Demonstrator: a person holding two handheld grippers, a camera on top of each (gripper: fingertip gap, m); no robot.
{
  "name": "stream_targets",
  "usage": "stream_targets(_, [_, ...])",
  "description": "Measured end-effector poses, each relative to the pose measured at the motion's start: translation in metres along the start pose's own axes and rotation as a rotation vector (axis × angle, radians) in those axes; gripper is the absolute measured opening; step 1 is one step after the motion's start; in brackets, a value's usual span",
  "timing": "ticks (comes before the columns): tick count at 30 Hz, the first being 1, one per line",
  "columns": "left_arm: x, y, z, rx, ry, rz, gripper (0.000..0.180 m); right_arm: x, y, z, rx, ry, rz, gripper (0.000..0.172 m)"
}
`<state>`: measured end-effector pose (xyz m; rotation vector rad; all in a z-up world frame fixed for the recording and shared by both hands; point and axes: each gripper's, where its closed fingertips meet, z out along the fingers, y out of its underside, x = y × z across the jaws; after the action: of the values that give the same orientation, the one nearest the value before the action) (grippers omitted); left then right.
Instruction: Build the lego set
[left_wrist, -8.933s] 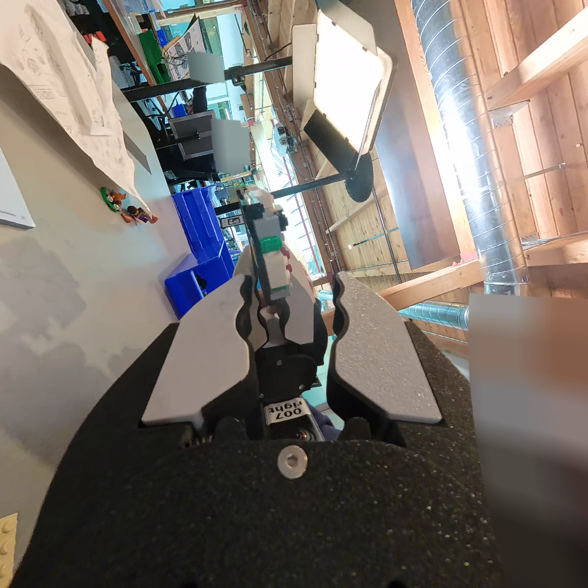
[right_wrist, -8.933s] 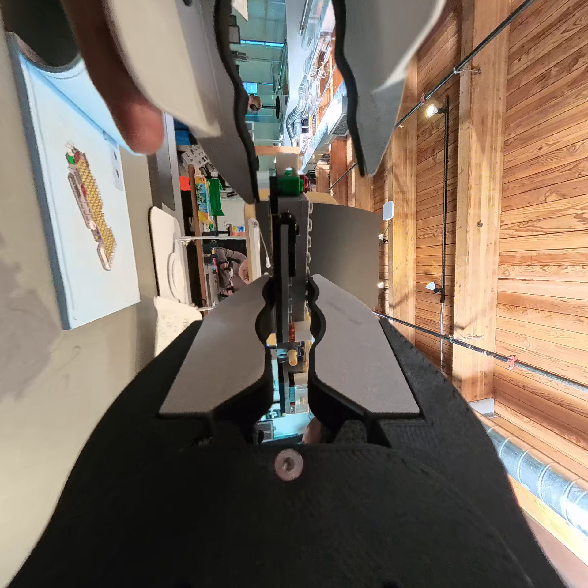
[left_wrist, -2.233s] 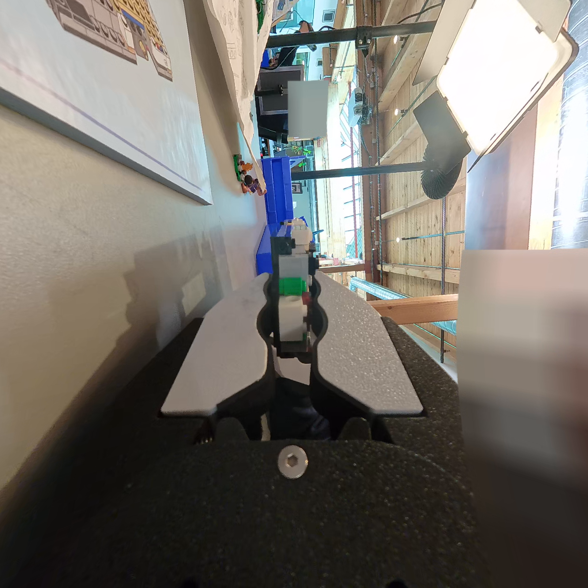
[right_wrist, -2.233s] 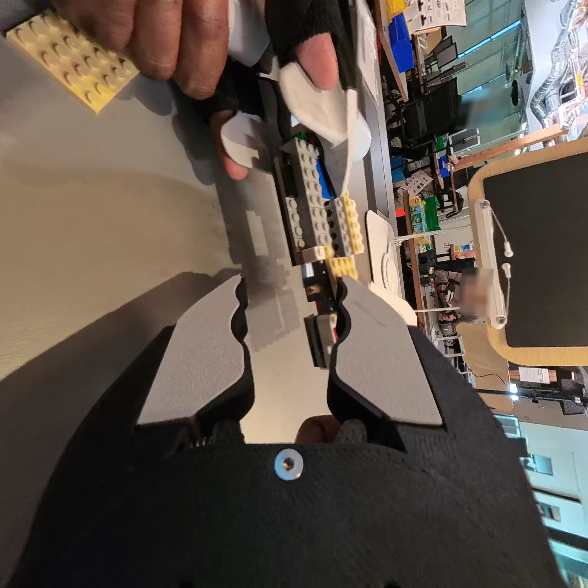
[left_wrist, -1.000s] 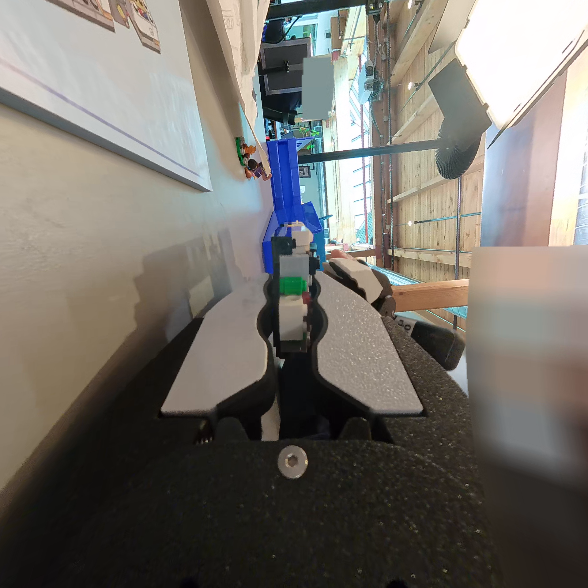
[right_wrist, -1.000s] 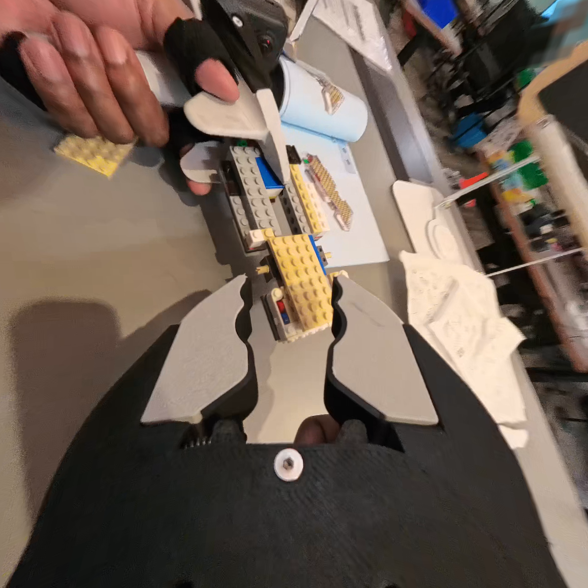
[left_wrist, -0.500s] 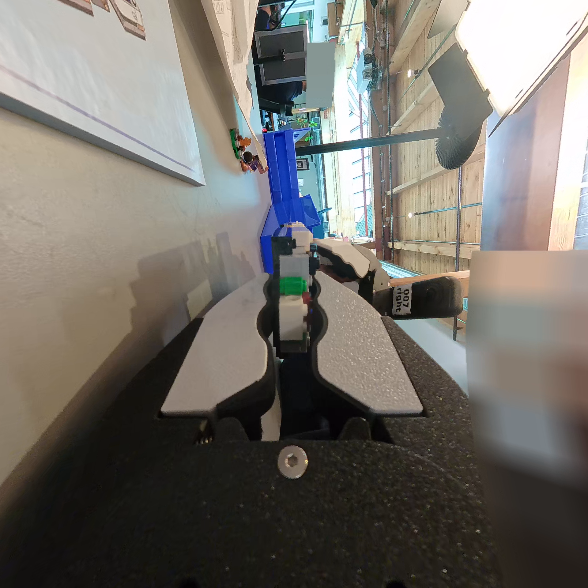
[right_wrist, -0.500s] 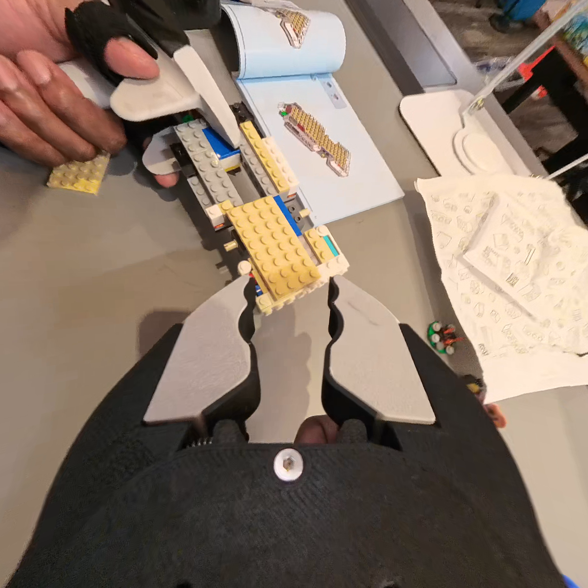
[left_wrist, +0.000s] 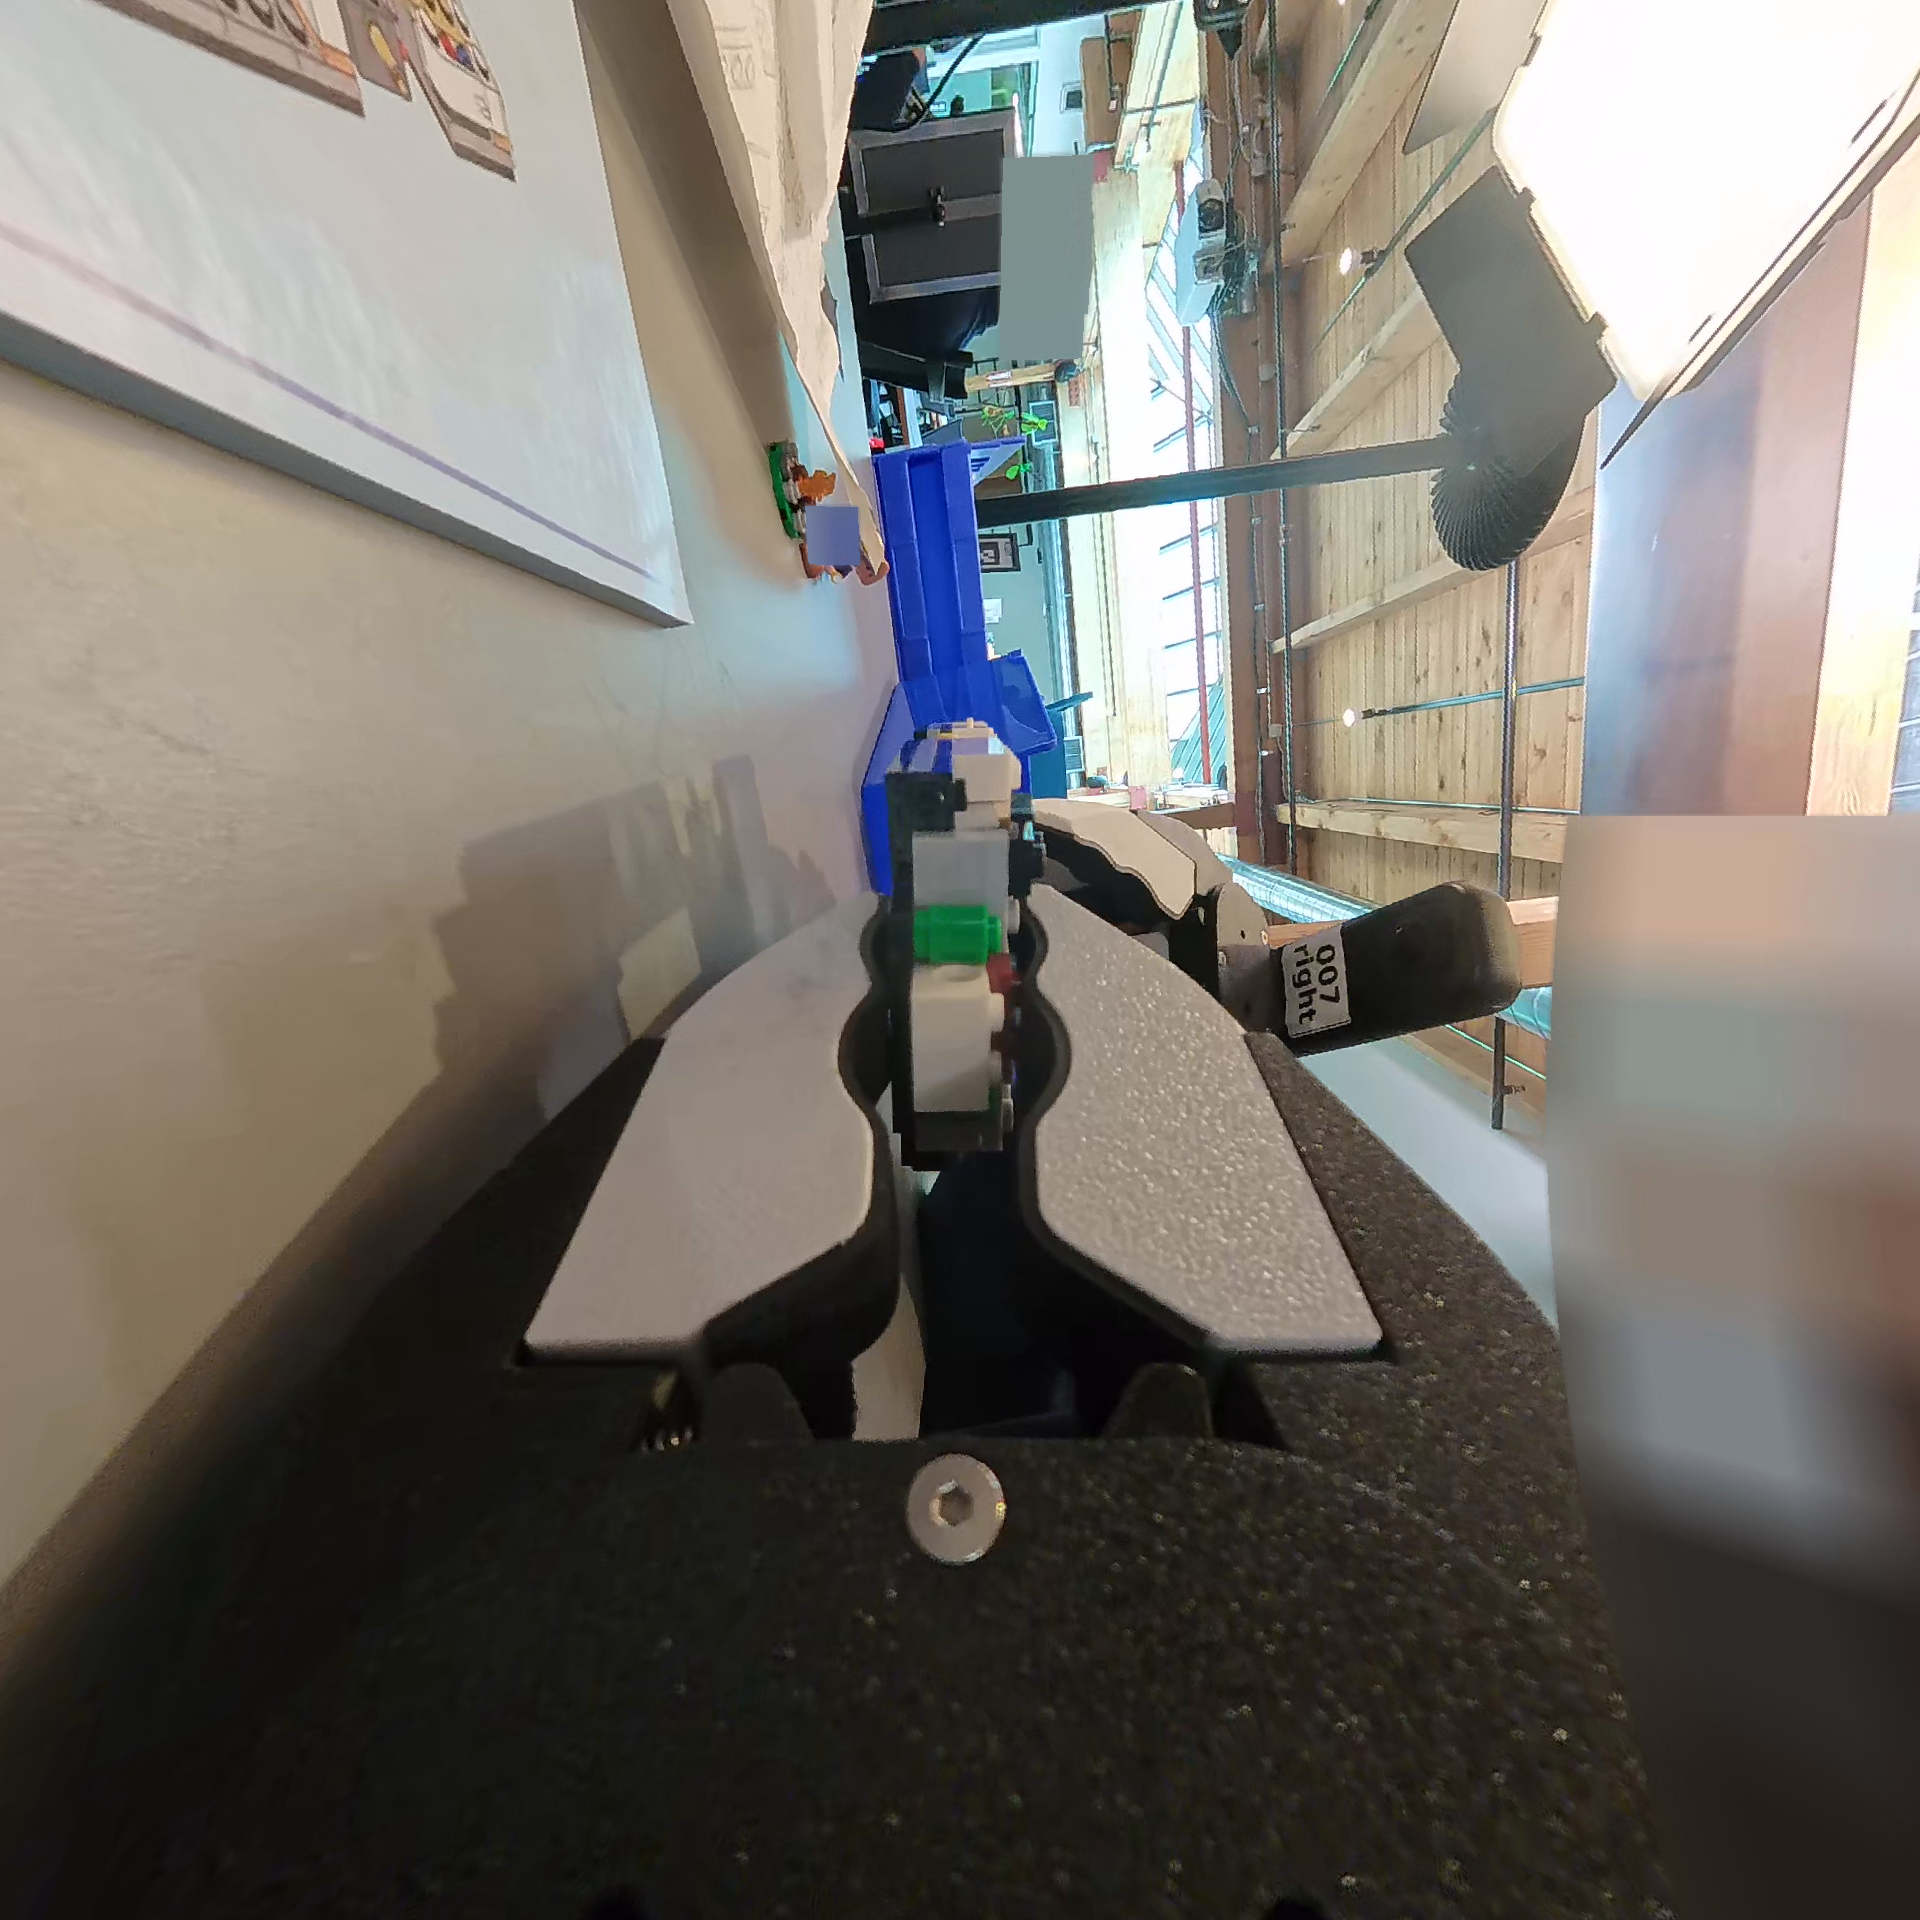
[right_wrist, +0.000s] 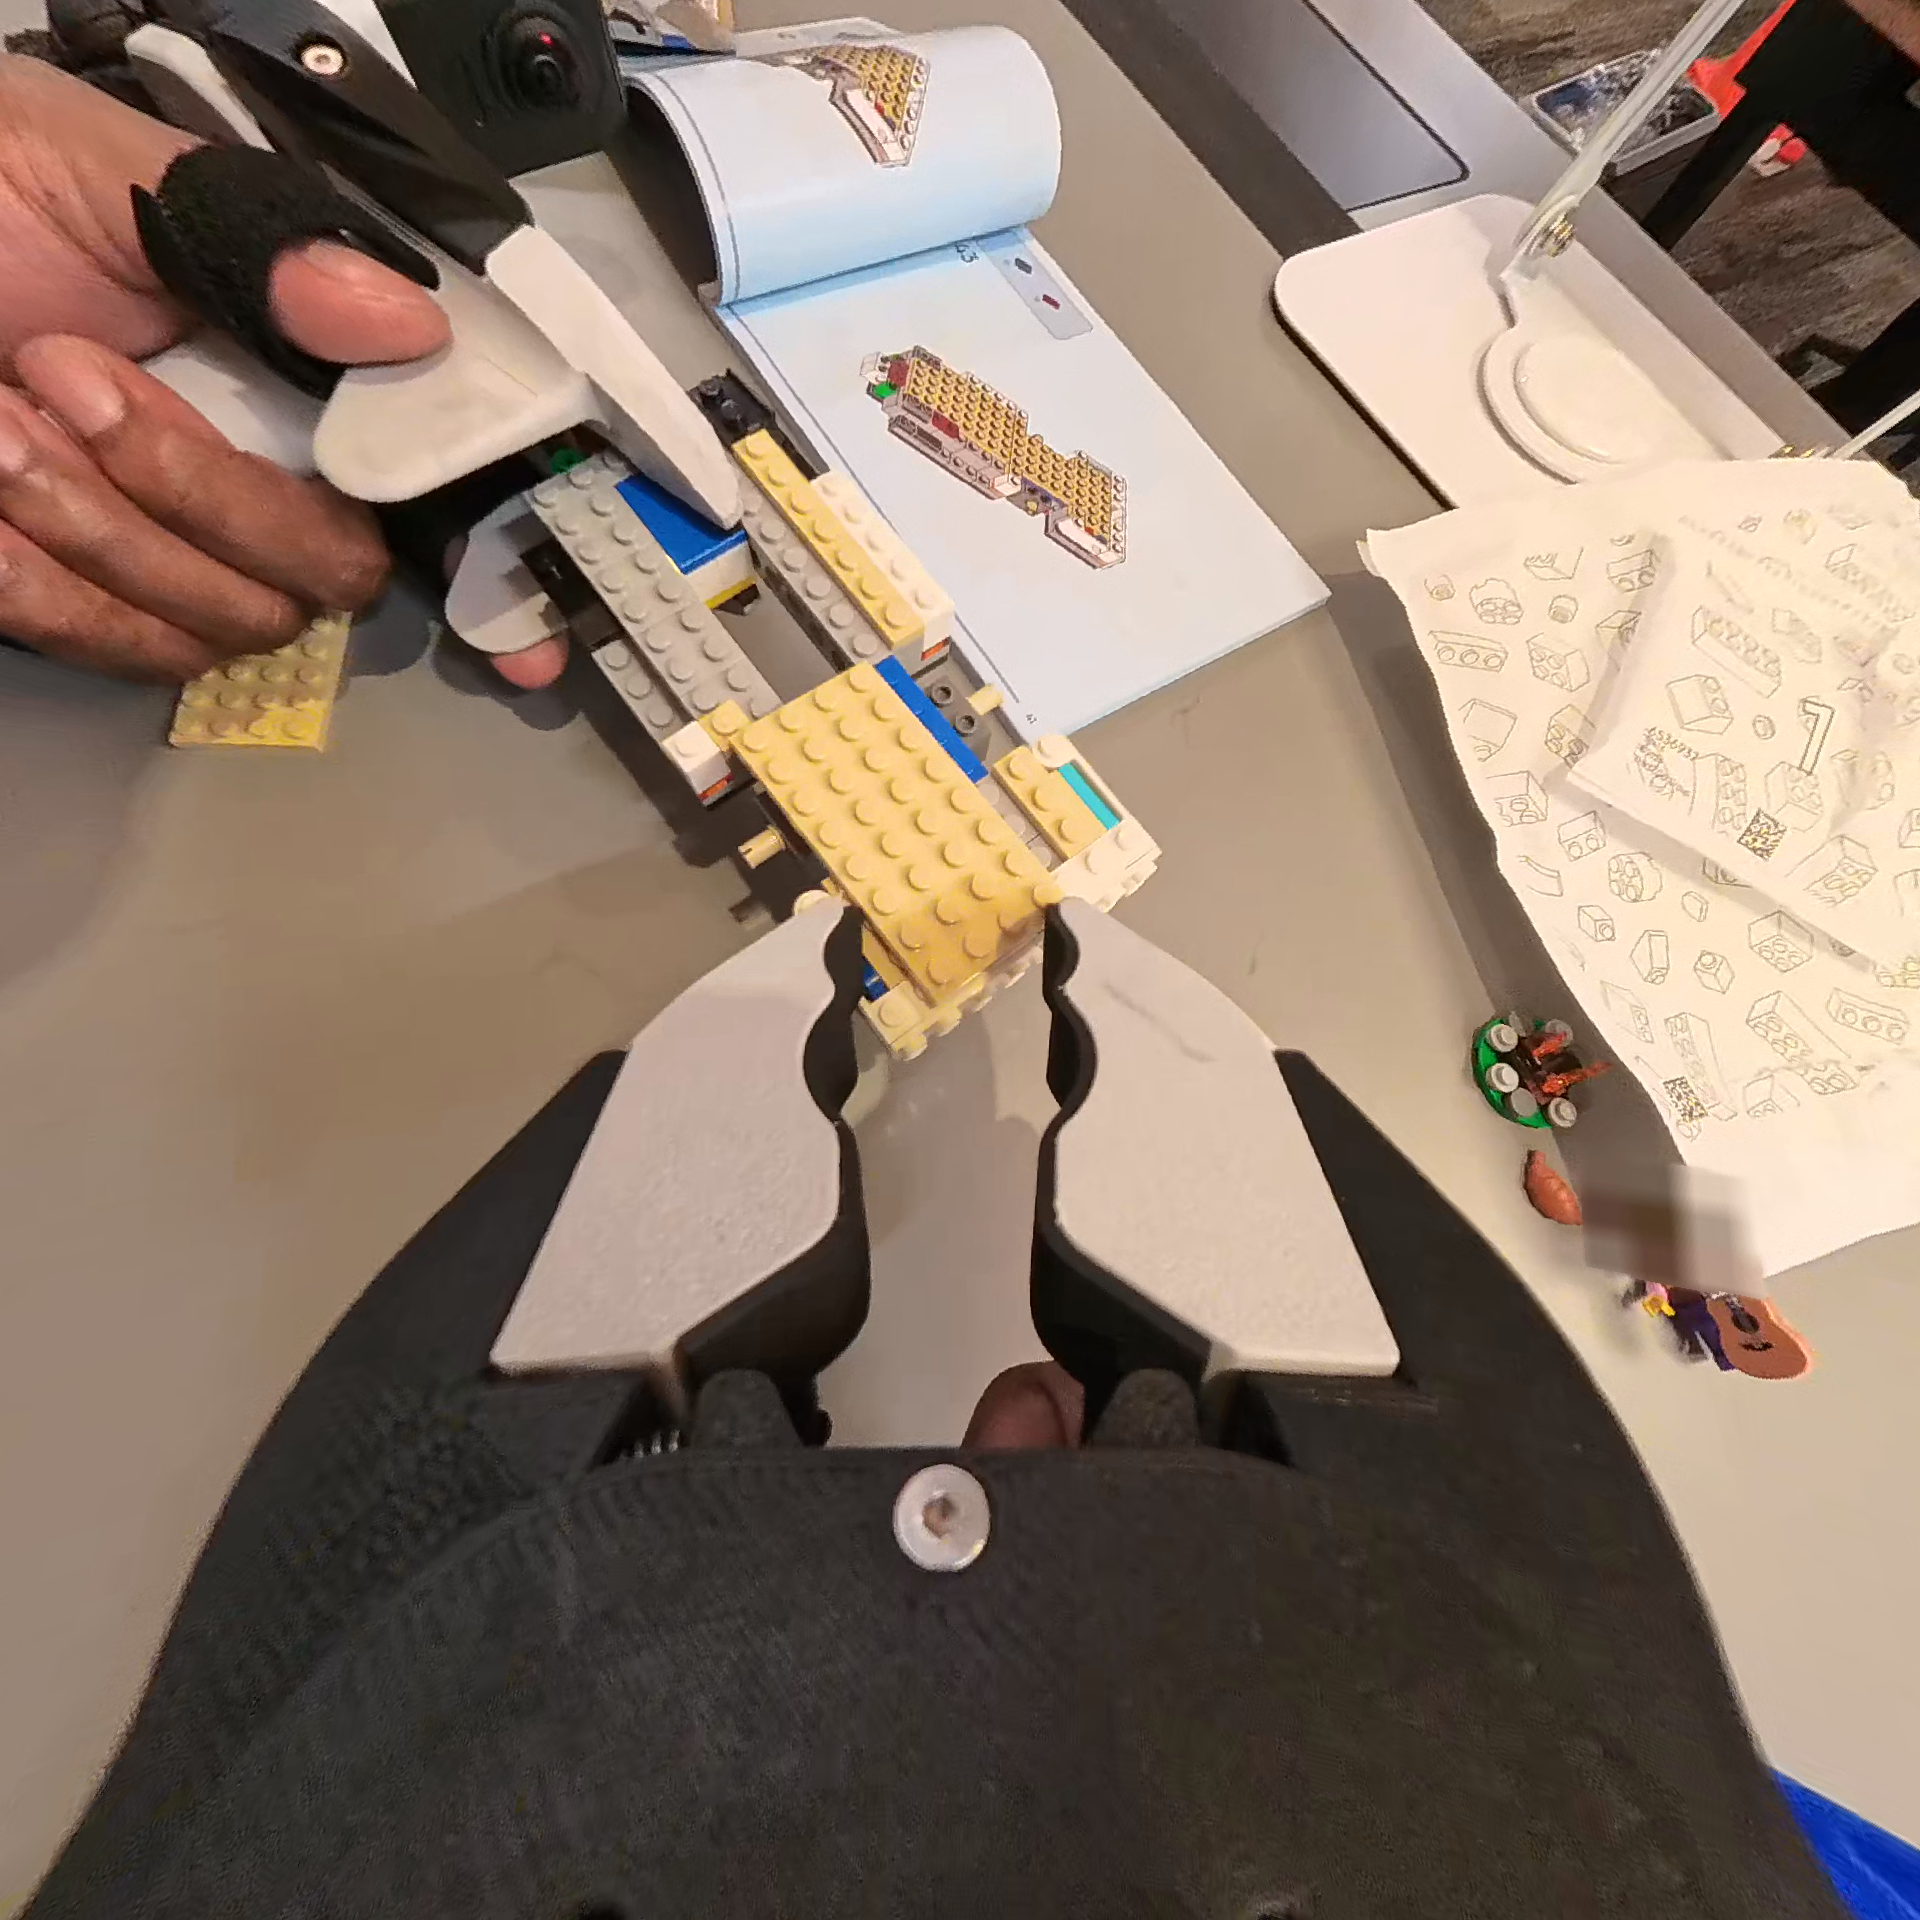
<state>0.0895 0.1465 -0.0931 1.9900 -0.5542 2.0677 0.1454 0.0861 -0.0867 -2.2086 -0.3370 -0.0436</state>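
A long brick model (right_wrist: 665, 613) of grey, blue, white and tan bricks lies on the grey table (right_wrist: 312, 935). My left gripper (left_wrist: 956, 914) is shut on one end of it, and the model's end (left_wrist: 951, 1029) shows between its pads. In the right wrist view that gripper (right_wrist: 582, 520), held by a hand (right_wrist: 125, 457), clamps the far end. My right gripper (right_wrist: 951, 925) is at the near end, with both fingertips pressed on the sides of the model's wide tan plate (right_wrist: 883, 800). It also shows in the left wrist view (left_wrist: 1122, 842), just behind the model.
An open instruction booklet (right_wrist: 1039, 499) lies beyond the model. A loose tan plate (right_wrist: 260, 686) lies under the hand. Printed paper (right_wrist: 1683, 727), a green round piece (right_wrist: 1522, 1070), a small figure with a guitar (right_wrist: 1725, 1330) and a white lamp base (right_wrist: 1507, 353) are to the right. A blue bin (left_wrist: 935, 582) stands farther off. The tips of one gripper are about 9 cm away from the tips of the other. To the green round piece (right_wrist: 1522, 1070): right tips about 15 cm, left tips about 25 cm.
My right gripper swung over the table to the model's near end and its jaws narrowed onto the tan plate. My left gripper kept its hold on the model throughout.
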Motion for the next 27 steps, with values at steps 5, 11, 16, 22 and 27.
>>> stream_targets(5, [-0.0004,-0.0009,-0.0005,0.004,-0.003,0.000,0.019,0.0004,-0.0067,-0.0016,0.051,-0.008,0.029,0.029])
stream_targets(11, [-0.0010,-0.0009,-0.0003,0.004,-0.007,0.000,0.019,-0.0023,-0.0033,0.0033,0.034,-0.001,0.012,0.029])
stream_targets(16, [-0.0006,0.0016,0.0009,-0.008,-0.005,0.002,0.019,-0.0025,-0.0059,0.0063,0.051,0.026,0.005,0.027])
stream_targets(22, [-0.0014,0.0004,0.0002,-0.001,-0.007,-0.004,0.019,-0.0042,-0.0051,0.0057,0.040,0.028,-0.021,0.027])
stream_targets(27, [-0.0021,-0.0015,-0.0007,0.011,-0.010,-0.010,0.019,-0.0079,-0.0098,0.0051,0.059,0.027,-0.026,0.028])
